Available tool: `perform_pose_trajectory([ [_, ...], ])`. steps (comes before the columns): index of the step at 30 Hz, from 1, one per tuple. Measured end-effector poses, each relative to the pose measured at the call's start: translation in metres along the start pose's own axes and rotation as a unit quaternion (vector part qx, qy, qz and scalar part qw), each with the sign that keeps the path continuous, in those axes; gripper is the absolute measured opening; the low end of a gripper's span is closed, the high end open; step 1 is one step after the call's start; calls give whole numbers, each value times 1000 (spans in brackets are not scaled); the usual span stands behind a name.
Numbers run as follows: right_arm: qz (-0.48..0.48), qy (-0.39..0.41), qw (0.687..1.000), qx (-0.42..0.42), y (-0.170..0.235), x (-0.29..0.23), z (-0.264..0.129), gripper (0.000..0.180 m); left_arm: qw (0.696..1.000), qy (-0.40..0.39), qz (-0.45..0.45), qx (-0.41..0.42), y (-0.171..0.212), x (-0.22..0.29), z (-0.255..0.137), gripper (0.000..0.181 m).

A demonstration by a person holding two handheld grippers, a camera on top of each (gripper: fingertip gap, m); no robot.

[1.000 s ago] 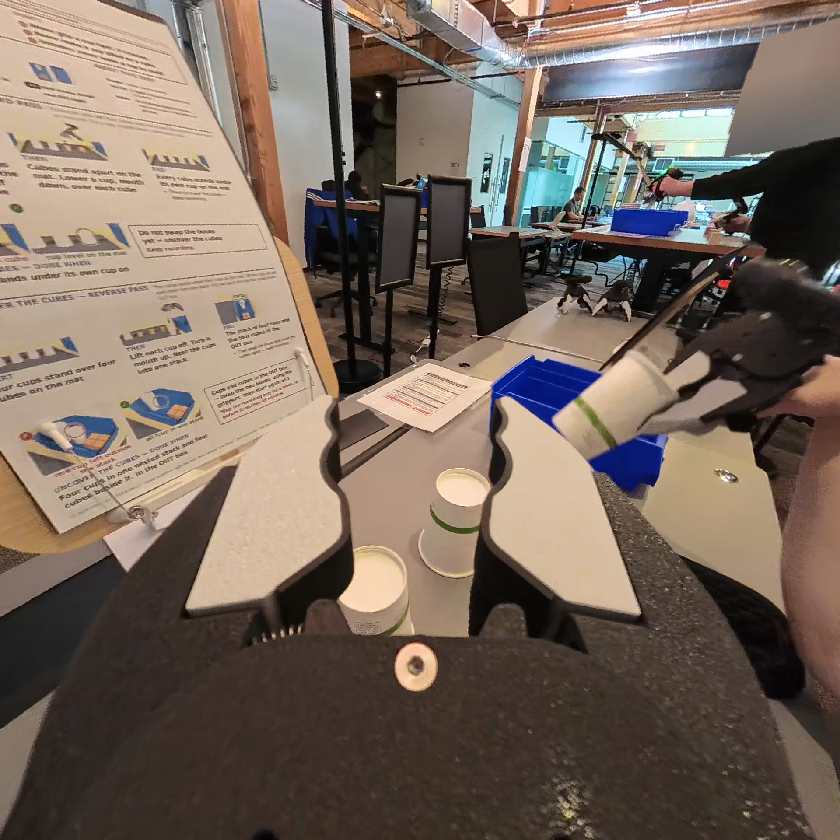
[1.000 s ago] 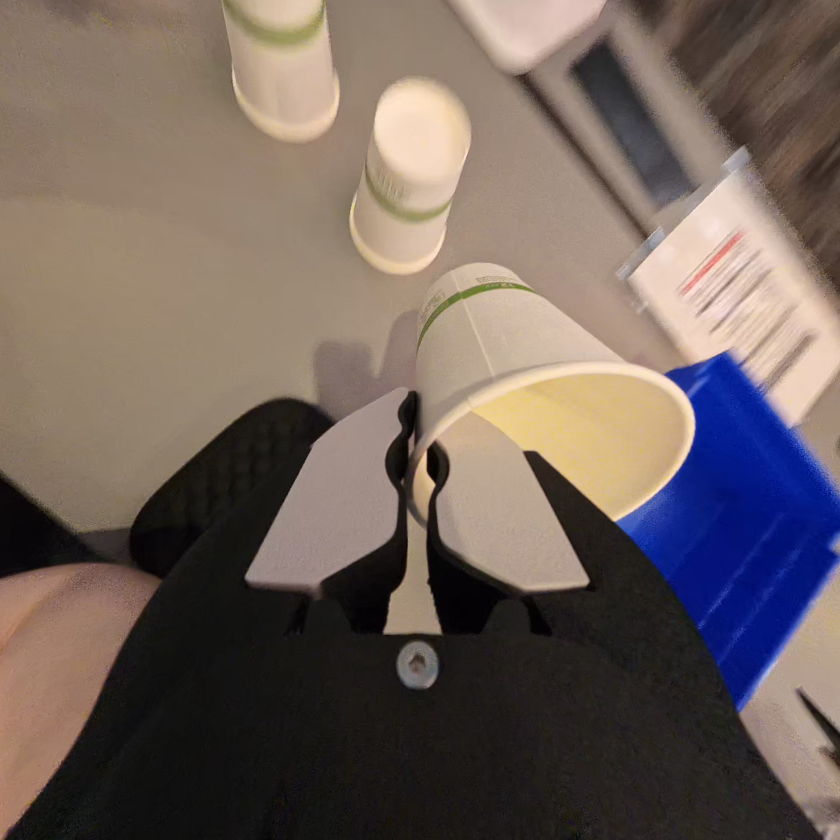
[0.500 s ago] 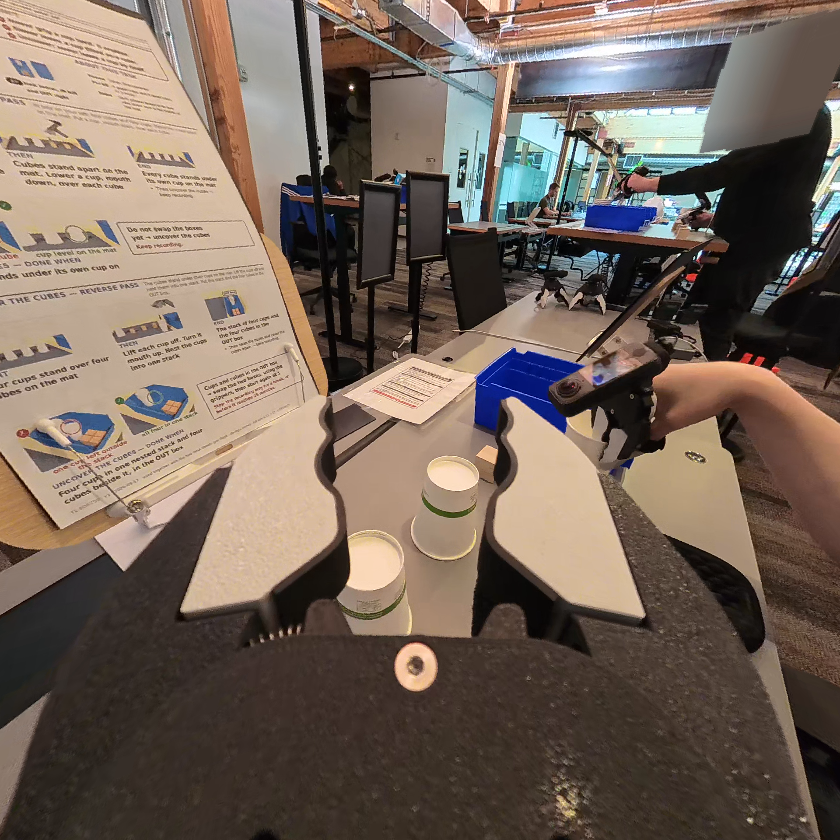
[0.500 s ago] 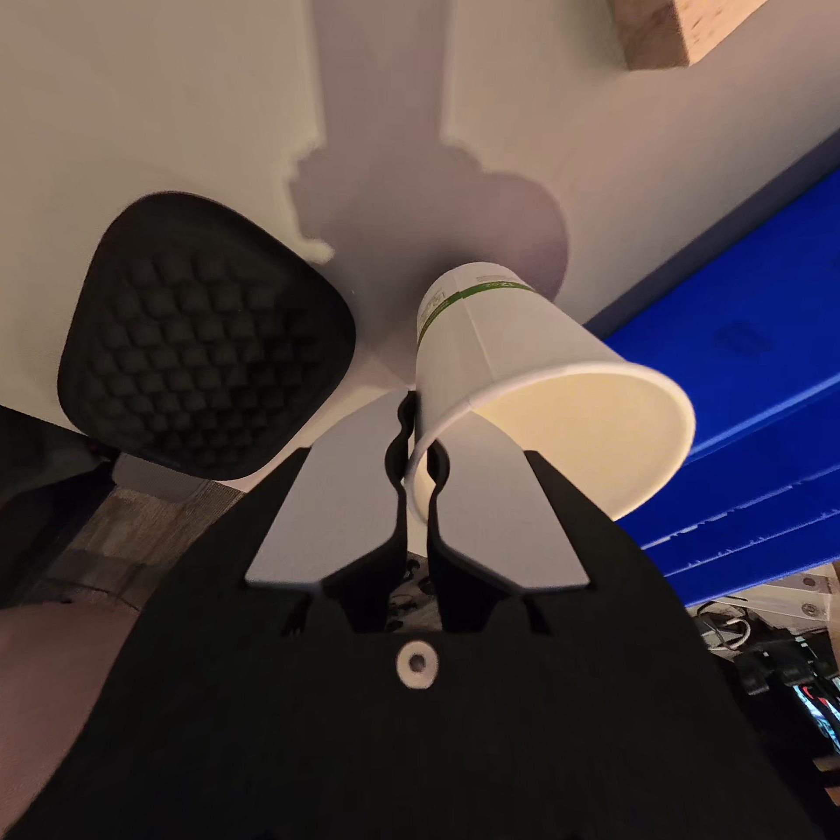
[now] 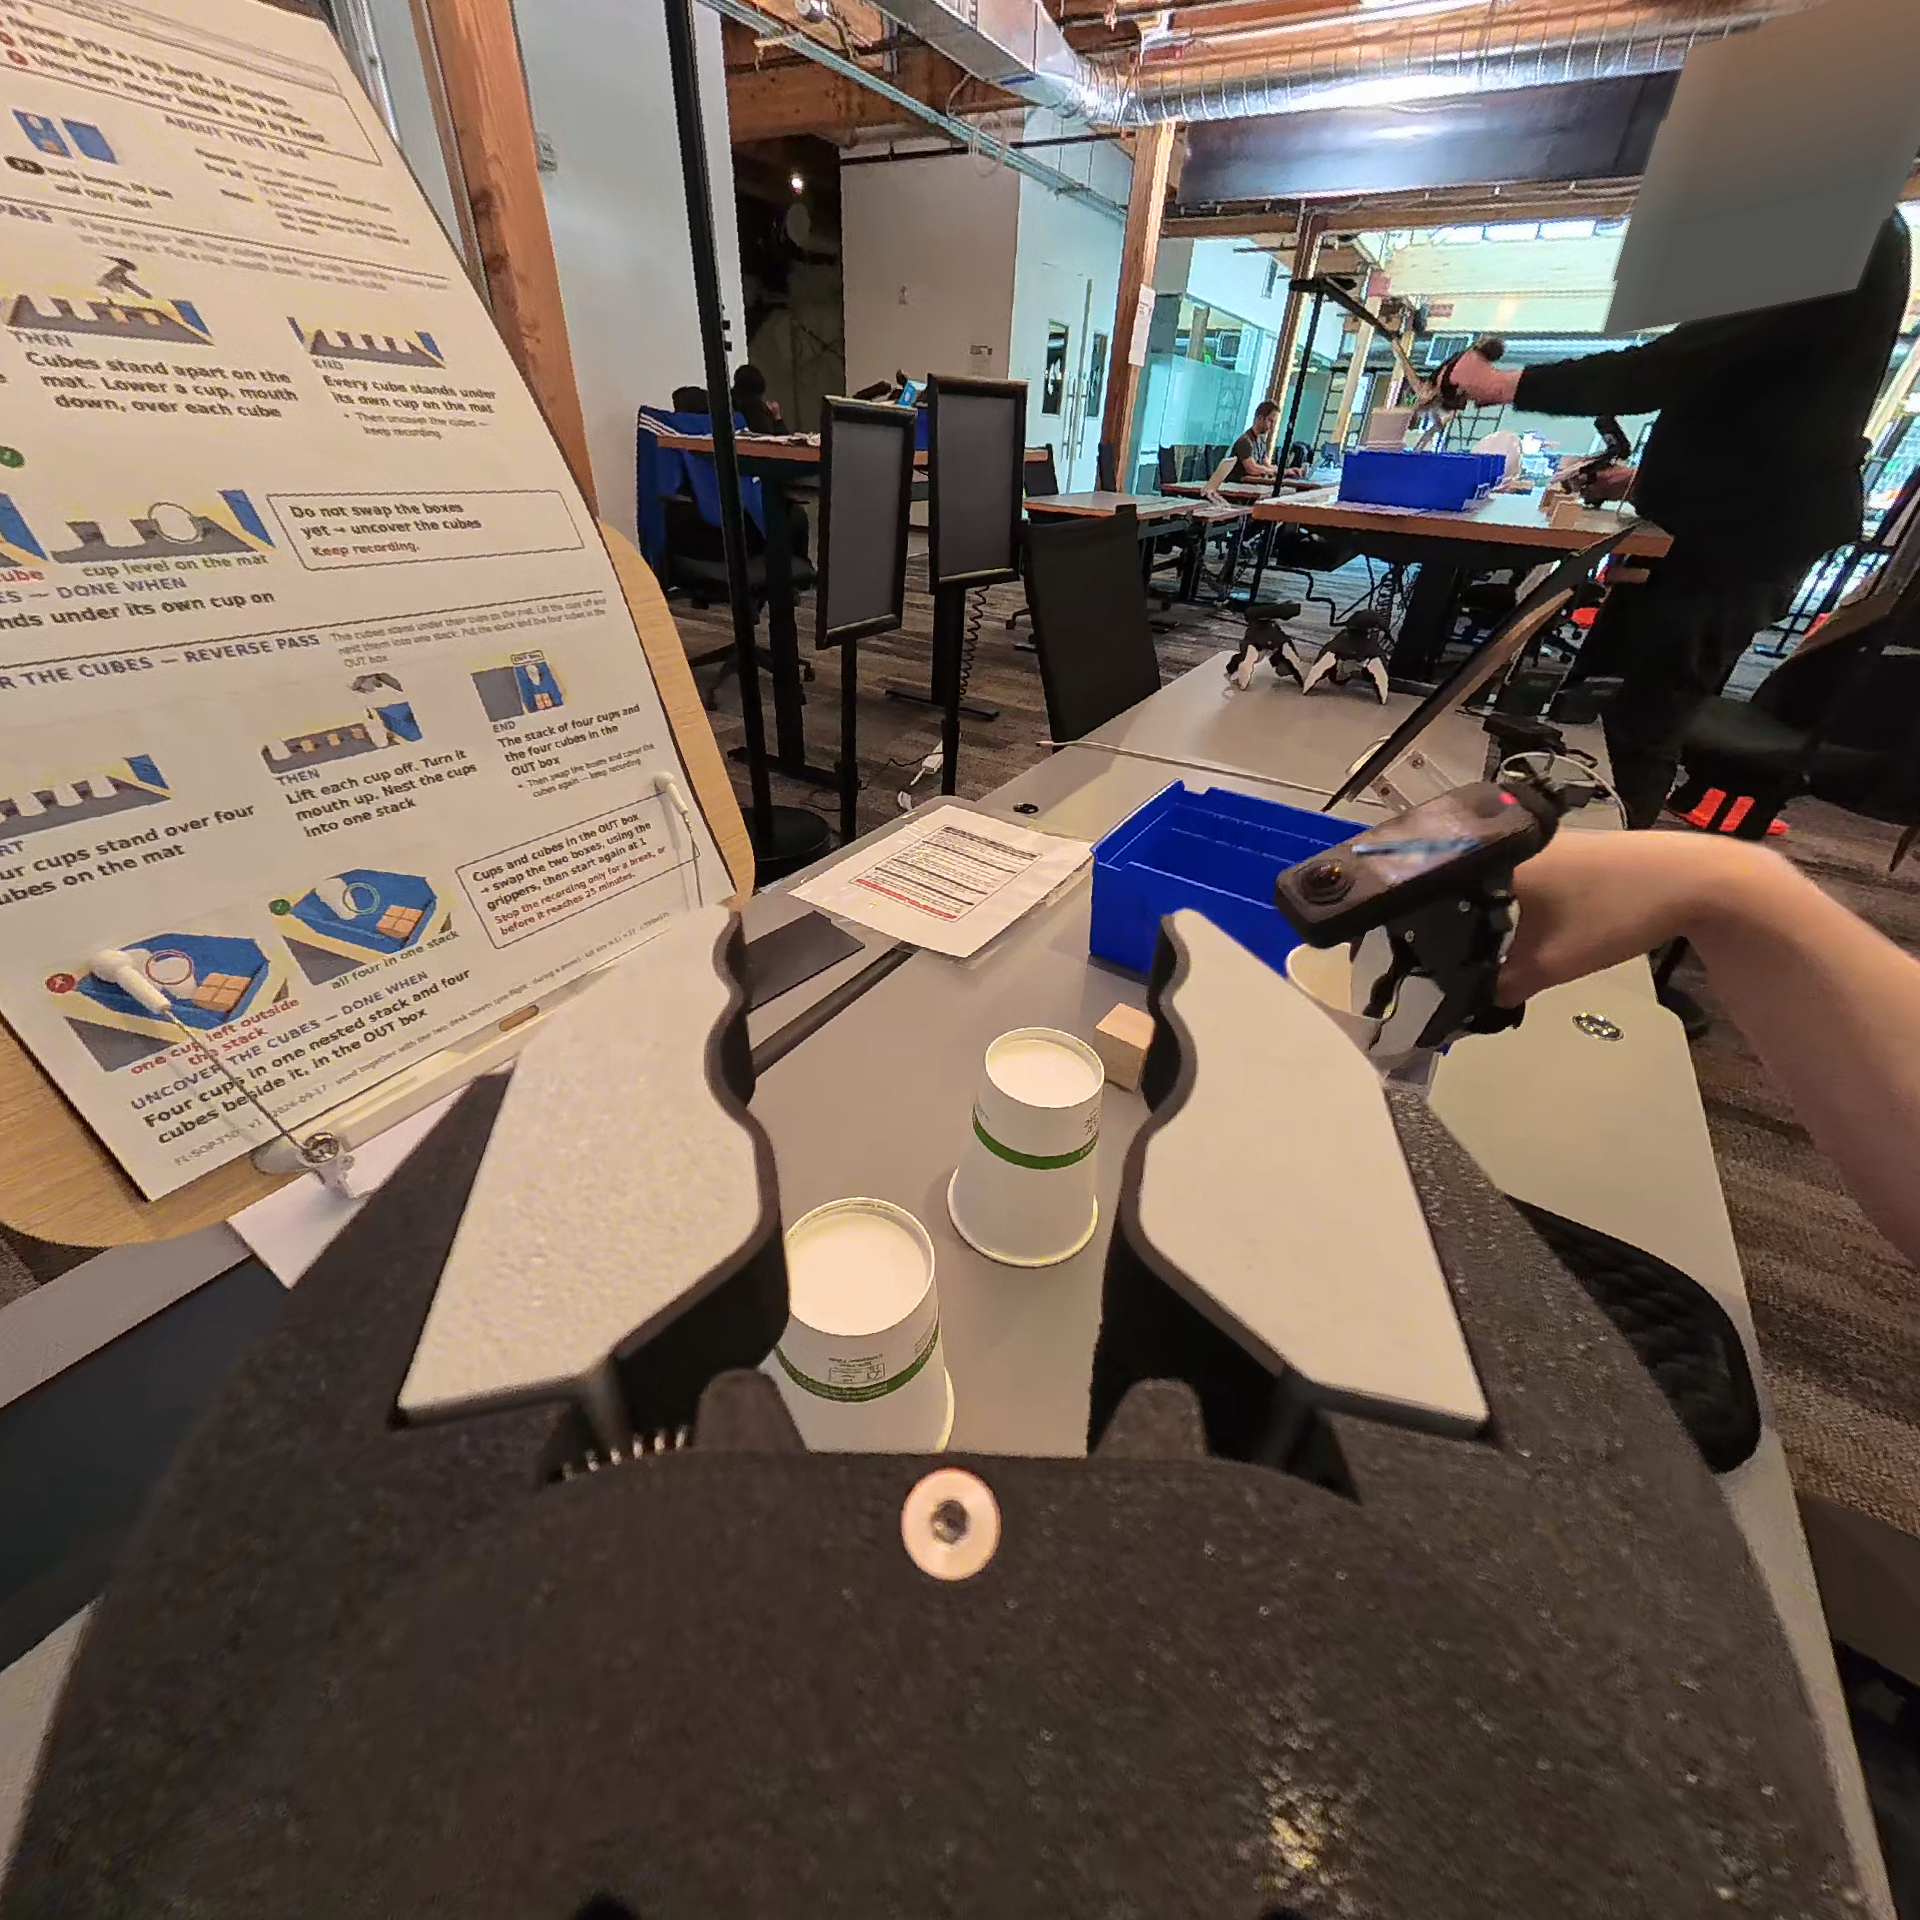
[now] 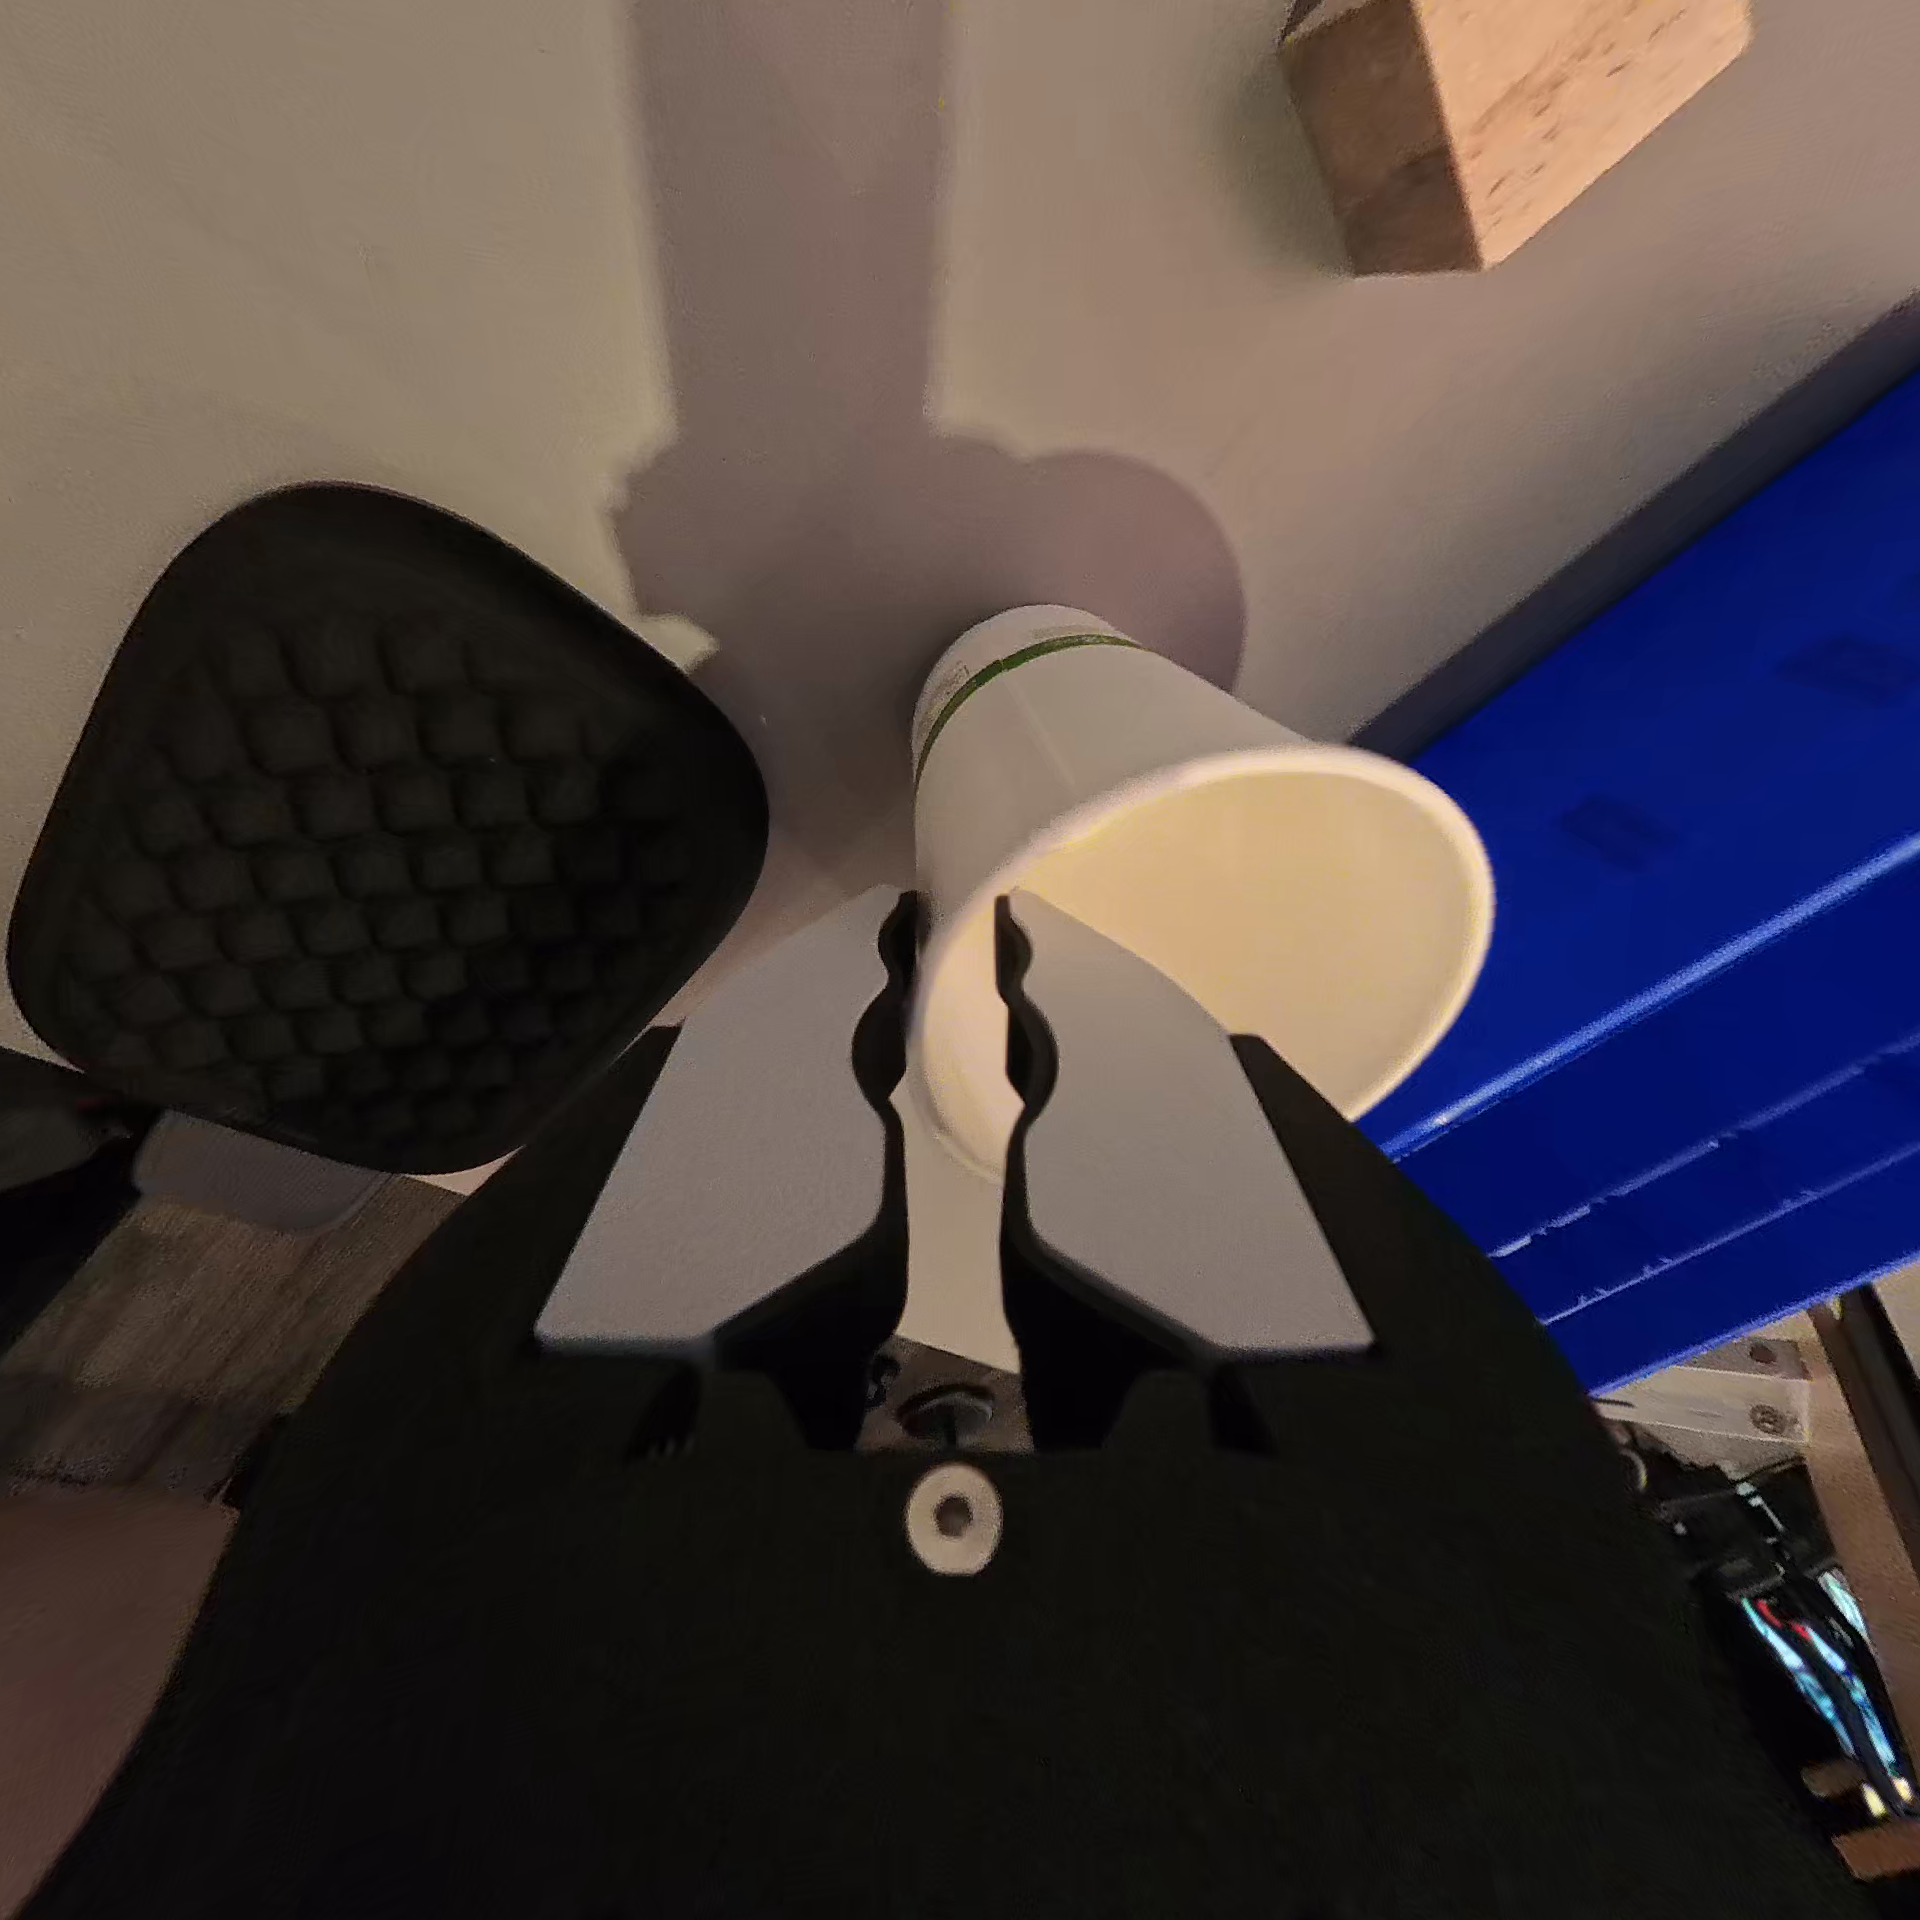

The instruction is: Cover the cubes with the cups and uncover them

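In the left wrist view, two white paper cups with green bands stand mouth down on the grey table (image 5: 1558, 1122): the near cup (image 5: 862, 1320) and a farther cup (image 5: 1034, 1143). A bare wooden cube (image 5: 1124, 1032) sits just beyond them. My left gripper (image 5: 951, 925) is open and empty above the near cup. My right gripper (image 6: 951, 904) has its jaws slightly parted around the rim of a third cup (image 6: 1143, 883). That cup is mouth up and tilted, beside the blue bin (image 6: 1662, 883). The cube (image 6: 1507, 125) lies beyond it. The right gripper (image 5: 1397, 1013) and its cup (image 5: 1320, 977) also show in the left wrist view.
The blue bin (image 5: 1216, 873) stands behind the cube. An instruction board (image 5: 260, 623) leans at the left, with a paper sheet (image 5: 945, 873) beside it. A black honeycomb pad (image 6: 384, 831) sits at the table's right edge. A person (image 5: 1714, 468) stands far right.
My right gripper swung the cup down beside the blue bin and turned it mouth up. Its jaws have since parted a little, and the cup has tilted in them. My left gripper stayed open.
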State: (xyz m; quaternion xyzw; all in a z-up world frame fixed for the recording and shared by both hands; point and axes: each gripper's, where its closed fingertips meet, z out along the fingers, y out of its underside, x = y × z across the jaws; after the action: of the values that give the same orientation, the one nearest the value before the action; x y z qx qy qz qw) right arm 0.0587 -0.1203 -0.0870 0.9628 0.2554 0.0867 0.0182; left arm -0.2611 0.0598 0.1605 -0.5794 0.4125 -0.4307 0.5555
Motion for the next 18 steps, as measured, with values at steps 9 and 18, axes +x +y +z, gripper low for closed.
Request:
perform_pose_trajectory([
  [9,27,165,952,255,-10,0,-94,46,992,45,81,-80,54,50,79,88],
  [18,85,171,903,385,26,-31,-97,58,951,60,157,-261,163,65,140,91],
])
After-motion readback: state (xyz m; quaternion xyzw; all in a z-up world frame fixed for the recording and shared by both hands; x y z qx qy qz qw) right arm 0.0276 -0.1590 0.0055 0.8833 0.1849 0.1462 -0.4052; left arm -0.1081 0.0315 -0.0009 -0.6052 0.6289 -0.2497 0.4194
